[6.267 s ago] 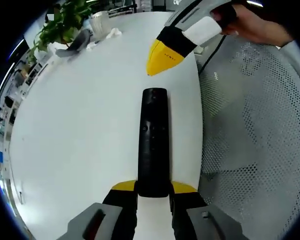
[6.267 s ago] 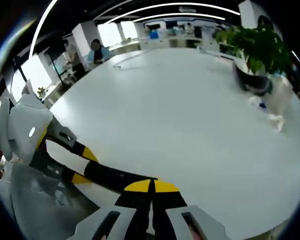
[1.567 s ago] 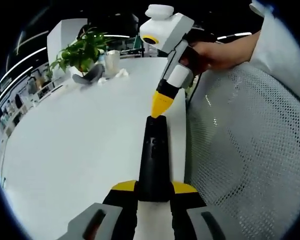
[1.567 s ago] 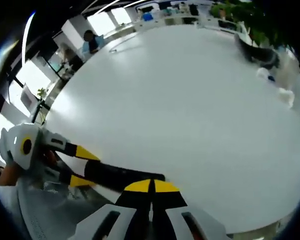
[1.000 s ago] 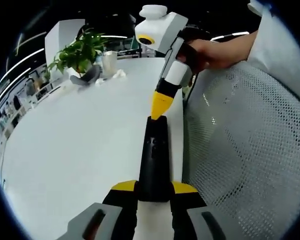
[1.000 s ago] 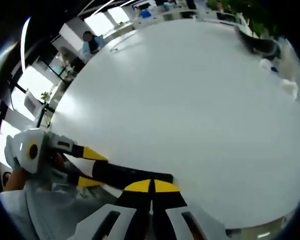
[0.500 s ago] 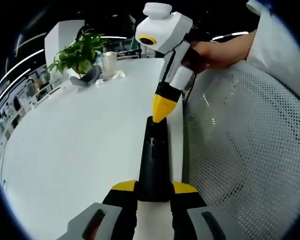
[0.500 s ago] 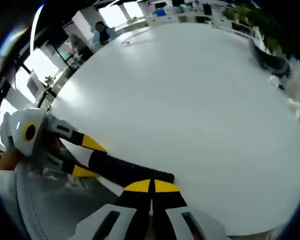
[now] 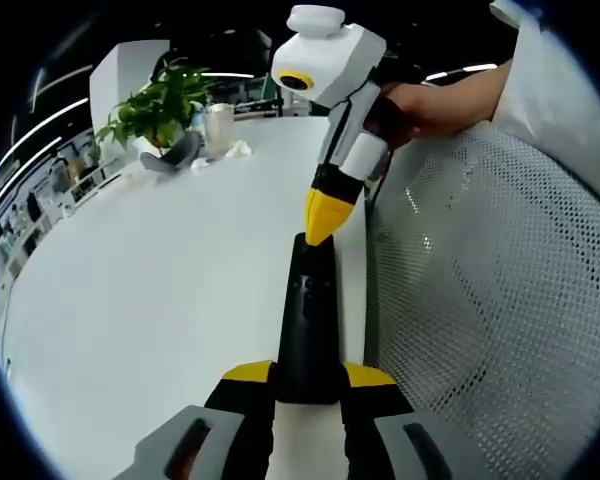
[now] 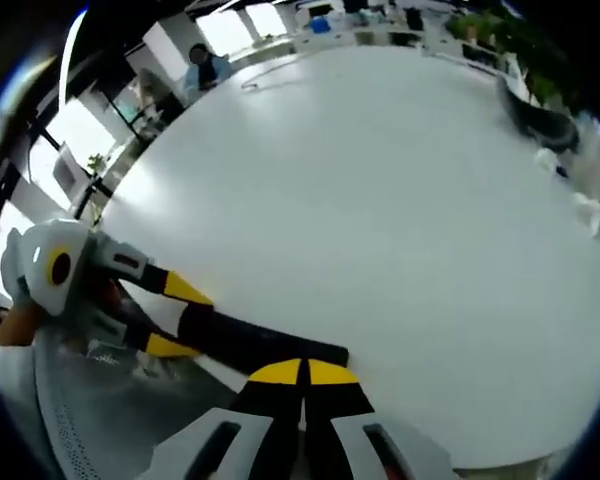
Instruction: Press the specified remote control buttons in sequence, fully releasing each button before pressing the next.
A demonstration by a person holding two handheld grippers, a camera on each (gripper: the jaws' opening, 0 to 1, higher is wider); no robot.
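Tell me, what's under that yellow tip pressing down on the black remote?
The right tongs, shut, rest on the far end of the remote, which the left tongs hold above the white table. The tip covers whichever button is there.

We see our right hand-held gripper (image 10: 302, 385) at the bottom, its yellow-tipped jaws pressed together, their tips over the near end of the black remote control (image 10: 265, 346). The left hand-held gripper (image 10: 175, 318) clamps the remote's other end from the left. A wide white surface (image 10: 380, 210) spreads beyond, a potted plant (image 10: 525, 70) at its far right edge.
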